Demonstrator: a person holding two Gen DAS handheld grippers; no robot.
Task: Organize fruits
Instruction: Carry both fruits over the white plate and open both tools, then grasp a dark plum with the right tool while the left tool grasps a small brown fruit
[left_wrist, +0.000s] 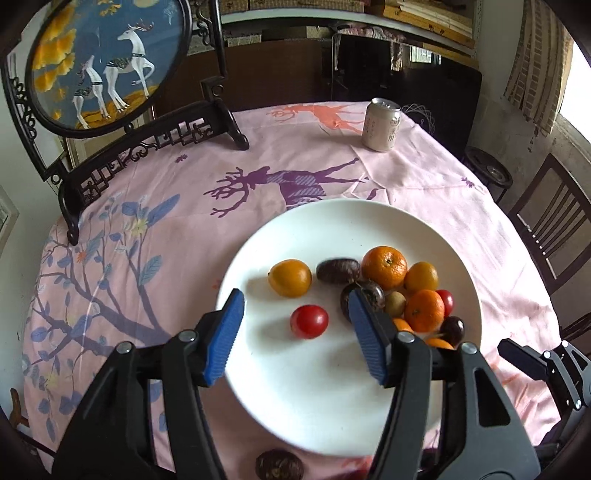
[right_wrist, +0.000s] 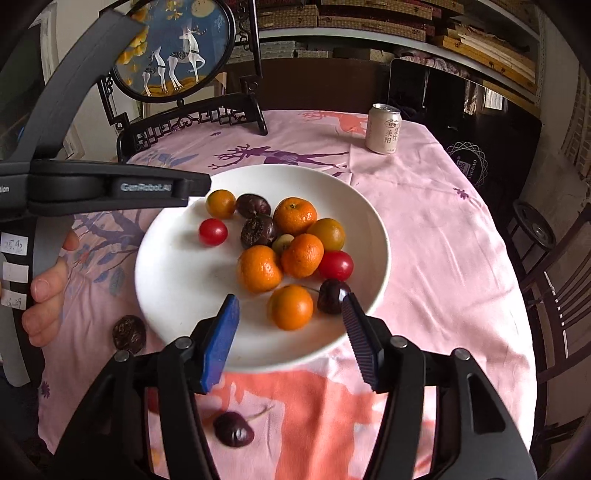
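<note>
A white plate (left_wrist: 332, 406) (right_wrist: 177, 288) holds several fruits: oranges (left_wrist: 384, 266) (right_wrist: 295, 216), red cherry tomatoes (left_wrist: 308, 321) (right_wrist: 213, 232), dark wrinkled passion fruits (left_wrist: 338, 270) (right_wrist: 253, 205) and a dark cherry (right_wrist: 333, 296). My left gripper (left_wrist: 295, 306) is open and empty above the plate, straddling the red tomato. My right gripper (right_wrist: 290, 308) is open and empty over the plate's near edge, around an orange (right_wrist: 290, 307). A passion fruit (right_wrist: 129, 334) (left_wrist: 279, 465) and a cherry (right_wrist: 233, 428) lie on the cloth off the plate.
A pink deer-print tablecloth (left_wrist: 184, 192) covers the round table. A drink can (left_wrist: 381, 124) (right_wrist: 383, 128) stands at the back. A framed deer screen (left_wrist: 107, 62) (right_wrist: 173, 48) stands back left. Wooden chairs (left_wrist: 554, 221) are at the right.
</note>
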